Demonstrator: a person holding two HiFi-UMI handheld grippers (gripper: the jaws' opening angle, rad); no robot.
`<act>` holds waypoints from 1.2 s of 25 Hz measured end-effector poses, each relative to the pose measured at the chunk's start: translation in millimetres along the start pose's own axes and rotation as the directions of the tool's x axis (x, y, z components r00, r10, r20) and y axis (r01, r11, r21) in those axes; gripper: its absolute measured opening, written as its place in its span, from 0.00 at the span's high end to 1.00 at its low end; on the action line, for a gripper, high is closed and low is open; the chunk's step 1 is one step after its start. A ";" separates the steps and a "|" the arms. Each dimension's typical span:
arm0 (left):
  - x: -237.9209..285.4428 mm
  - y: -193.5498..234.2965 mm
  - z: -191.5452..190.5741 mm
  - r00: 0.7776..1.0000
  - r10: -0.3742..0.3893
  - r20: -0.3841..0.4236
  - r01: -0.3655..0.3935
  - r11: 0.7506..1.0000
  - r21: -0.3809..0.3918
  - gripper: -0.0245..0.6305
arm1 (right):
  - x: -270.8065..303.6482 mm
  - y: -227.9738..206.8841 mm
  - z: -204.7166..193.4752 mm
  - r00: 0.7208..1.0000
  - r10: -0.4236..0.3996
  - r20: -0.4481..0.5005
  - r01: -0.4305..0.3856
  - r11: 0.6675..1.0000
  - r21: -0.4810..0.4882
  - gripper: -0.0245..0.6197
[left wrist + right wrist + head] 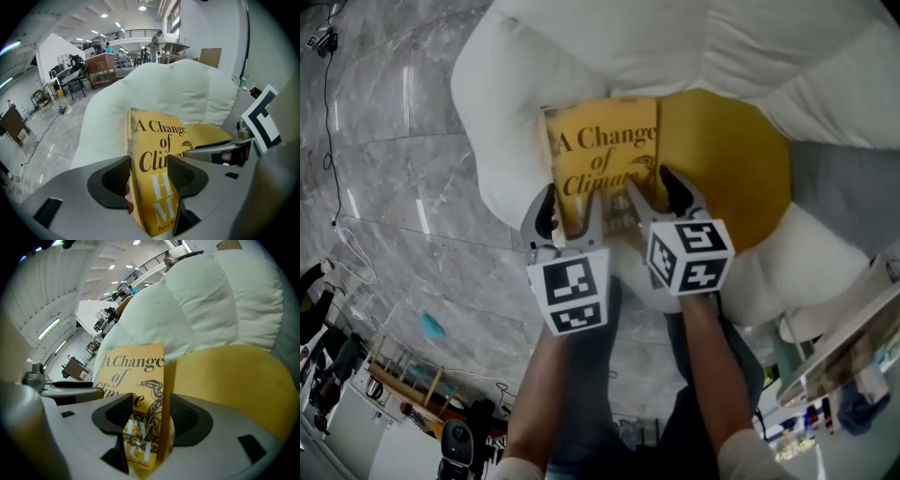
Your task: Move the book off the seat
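The book (600, 155) lies on the yellow seat cushion (727, 159) of a white armchair (525, 103). Its left side is up against the padded arm, and its title reads upright to me. So its long axis runs straight away from me toward the chair back, with the near short edge pointing at both claws.

Neither hand is meaningfully nearer, since both are down at that near end, side by side. The left claw (149, 176) is spread wide and straddles the book's left long edge, the spine side. One jaw is outside the spine and the other is over the cover. The right claw (147, 416) is also spread wide and straddles the right long edge, with its outer jaw over bare cushion. I see no pad pressing on the book yet, so nothing is held.

My read is that the grasp depends on that edge-on alignment. Each claw has to close across the book's thickness at its own side, then both lift together so the book stays level coming off the seat.
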State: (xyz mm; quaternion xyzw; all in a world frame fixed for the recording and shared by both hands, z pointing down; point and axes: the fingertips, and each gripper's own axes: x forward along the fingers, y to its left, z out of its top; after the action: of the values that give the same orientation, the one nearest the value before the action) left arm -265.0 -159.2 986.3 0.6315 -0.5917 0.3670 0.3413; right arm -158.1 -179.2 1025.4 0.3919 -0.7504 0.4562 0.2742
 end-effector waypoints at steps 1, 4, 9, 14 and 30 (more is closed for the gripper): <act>2.5 1.7 -1.5 1.000 0.009 -0.004 -0.009 1.000 0.001 0.59 | 2.2 0.6 -1.2 1.000 0.018 -0.001 -0.018 1.000 0.012 0.59; 11.9 5.3 -4.5 0.999 0.029 -0.028 -0.029 1.000 0.004 0.59 | 6.5 1.8 -1.9 0.998 0.068 -0.004 -0.068 0.997 0.046 0.60; 13.5 4.3 -3.5 0.998 0.040 -0.052 -0.040 0.999 -0.004 0.59 | 4.1 5.2 1.2 0.997 0.073 -0.017 -0.072 0.997 0.028 0.64; 8.5 5.7 -4.3 0.997 0.038 -0.064 -0.038 0.999 -0.009 0.59 | -1.4 8.8 0.6 0.998 0.053 -0.025 -0.053 0.999 0.007 0.65; -95.8 13.2 115.9 0.990 0.037 0.135 -0.036 0.999 -0.013 0.59 | -106.2 70.2 120.3 0.988 -0.008 0.151 0.030 0.990 -0.141 0.66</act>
State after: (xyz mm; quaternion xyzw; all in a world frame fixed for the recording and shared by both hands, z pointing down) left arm -274.2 -212.8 845.4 0.6421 -0.6268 0.3263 0.2972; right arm -165.8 -232.1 858.7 0.4118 -0.7957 0.3680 0.2485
